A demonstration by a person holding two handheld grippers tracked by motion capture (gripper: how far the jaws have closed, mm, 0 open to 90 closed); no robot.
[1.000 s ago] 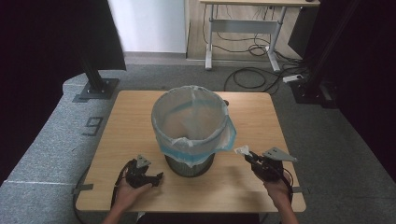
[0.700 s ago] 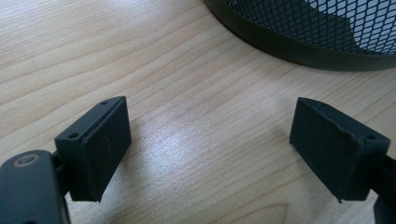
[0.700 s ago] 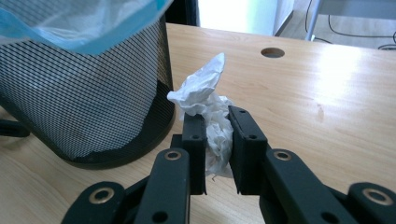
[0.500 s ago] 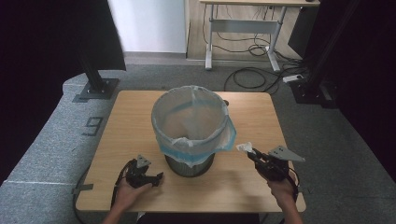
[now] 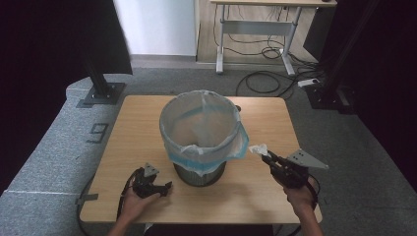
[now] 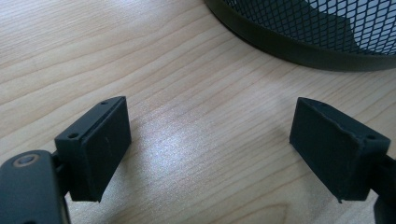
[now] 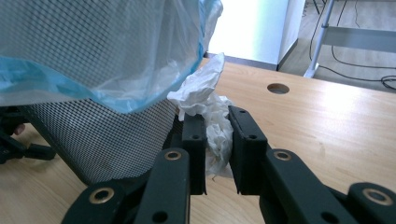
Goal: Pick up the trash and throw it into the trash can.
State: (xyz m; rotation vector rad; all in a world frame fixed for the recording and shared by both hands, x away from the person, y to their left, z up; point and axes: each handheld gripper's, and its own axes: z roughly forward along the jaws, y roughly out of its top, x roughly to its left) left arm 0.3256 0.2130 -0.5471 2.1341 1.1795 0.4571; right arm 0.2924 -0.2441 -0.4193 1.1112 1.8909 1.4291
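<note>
On the wooden surface (image 5: 147, 128) just right of the lined mesh wastebasket (image 5: 200, 129), the right gripper (image 5: 263, 154) pinches a crumpled tissue (image 5: 257, 149) that could snag the bag's overhang, while the left gripper (image 5: 167, 187) rests wide open, empty.

The right gripper (image 7: 217, 149) pinches a crumpled white tissue (image 7: 205, 100) between its two black jaws, above the wooden table (image 7: 327, 121). Just to its left stands a black mesh bin (image 7: 98, 135), its blue-edged clear liner (image 7: 93, 56) folded over the rim and hanging beside the tissue.
</note>
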